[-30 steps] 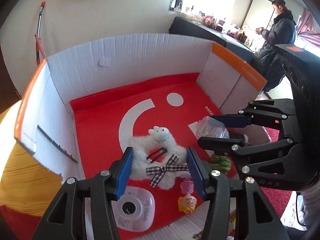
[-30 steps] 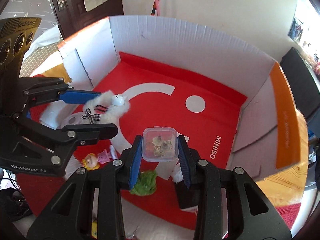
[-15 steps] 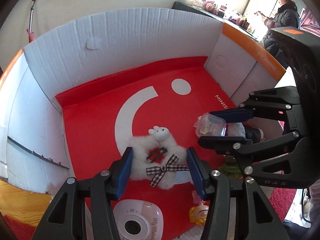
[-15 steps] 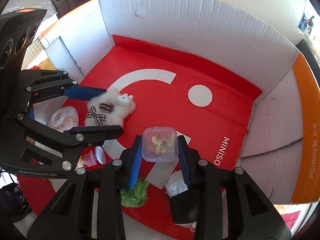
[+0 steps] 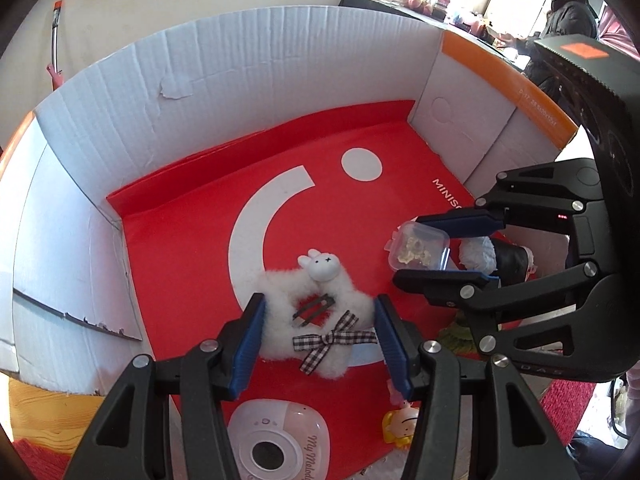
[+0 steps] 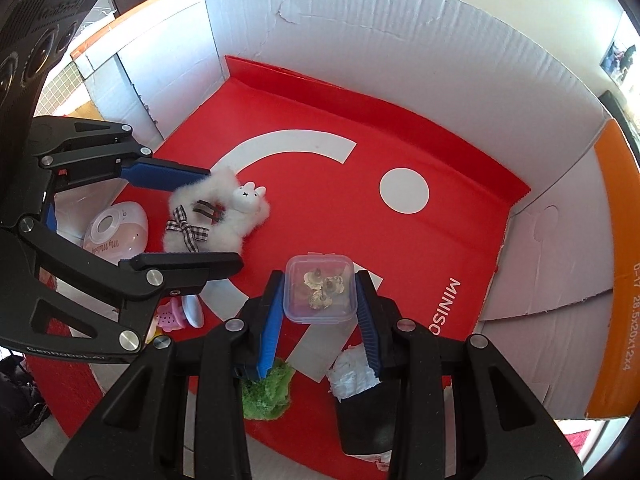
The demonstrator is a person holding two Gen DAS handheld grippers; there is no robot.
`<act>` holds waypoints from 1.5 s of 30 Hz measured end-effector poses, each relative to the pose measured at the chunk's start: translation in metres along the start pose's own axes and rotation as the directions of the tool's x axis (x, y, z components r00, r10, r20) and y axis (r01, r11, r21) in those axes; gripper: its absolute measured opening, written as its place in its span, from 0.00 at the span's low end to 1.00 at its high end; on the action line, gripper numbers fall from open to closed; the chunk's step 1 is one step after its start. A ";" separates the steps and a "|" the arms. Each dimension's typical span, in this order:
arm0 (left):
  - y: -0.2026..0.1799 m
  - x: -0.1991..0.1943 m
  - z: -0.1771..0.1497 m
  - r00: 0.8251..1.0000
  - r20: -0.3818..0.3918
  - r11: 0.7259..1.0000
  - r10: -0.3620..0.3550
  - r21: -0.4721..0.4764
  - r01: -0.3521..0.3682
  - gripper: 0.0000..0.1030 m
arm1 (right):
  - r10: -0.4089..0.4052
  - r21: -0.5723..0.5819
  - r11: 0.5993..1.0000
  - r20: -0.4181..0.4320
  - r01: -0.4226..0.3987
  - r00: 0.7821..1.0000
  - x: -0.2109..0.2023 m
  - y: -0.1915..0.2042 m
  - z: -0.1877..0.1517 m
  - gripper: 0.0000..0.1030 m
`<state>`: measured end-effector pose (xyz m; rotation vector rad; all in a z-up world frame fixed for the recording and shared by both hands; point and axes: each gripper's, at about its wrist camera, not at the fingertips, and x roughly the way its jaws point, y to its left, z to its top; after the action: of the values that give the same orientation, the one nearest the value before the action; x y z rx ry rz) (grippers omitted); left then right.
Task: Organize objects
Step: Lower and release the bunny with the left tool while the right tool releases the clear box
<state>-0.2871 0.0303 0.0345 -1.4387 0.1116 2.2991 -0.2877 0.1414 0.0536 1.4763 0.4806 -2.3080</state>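
left gripper (image 5: 318,330): clamped on fluffy white plush rabbit hair clip with checked bow (image 5: 316,312), held low over the red floor of the white cardboard box (image 5: 240,80). soft, light, compressible; best taken across its woolly body.
right gripper (image 6: 318,304): clamped on small clear plastic case of metal trinkets (image 6: 320,294). rigid, slick, likely light.
nearby: pink-white round gadget (image 5: 276,444), yellow figurine (image 5: 400,426), green tuft (image 6: 268,394), black cup (image 6: 362,412); these crowd the near edge.

"MINISO" stood in white on the box's red floor (image 6: 442,308). The orange flap (image 6: 624,312) read "26.5x20x12x4". The pink round case (image 5: 276,446) bore "My Melody" in script. The left tool's body (image 6: 66,350) read "GenRobot.AI".
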 end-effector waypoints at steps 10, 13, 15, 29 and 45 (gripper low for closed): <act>-0.003 0.000 0.000 1.000 -0.011 1.000 0.000 0.015 0.000 0.55 | 0.000 -0.008 1.000 0.000 0.000 1.000 -0.005 -0.002 -0.007 0.33; -0.003 -0.001 0.000 1.000 -0.009 1.000 -0.003 0.013 0.004 0.55 | -0.001 -0.008 1.000 0.001 0.001 1.000 -0.006 -0.004 -0.008 0.33; -0.004 0.000 0.002 1.000 -0.009 1.000 -0.007 0.011 0.007 0.55 | 0.000 -0.007 1.000 0.002 0.000 1.000 -0.006 -0.003 -0.009 0.33; 0.005 -0.001 0.002 1.000 -0.009 1.000 -0.021 0.001 0.021 0.56 | -0.002 -0.014 1.000 -0.001 0.002 1.000 -0.010 -0.007 -0.012 0.40; 0.007 -0.005 -0.001 0.999 -0.009 0.999 -0.035 -0.021 0.035 0.58 | -0.010 -0.019 1.000 0.000 0.010 1.000 -0.019 -0.010 -0.018 0.40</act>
<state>-0.2872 0.0224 0.0373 -1.4500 0.0649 2.2720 -0.2710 0.1608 0.0645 1.4684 0.5093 -2.3049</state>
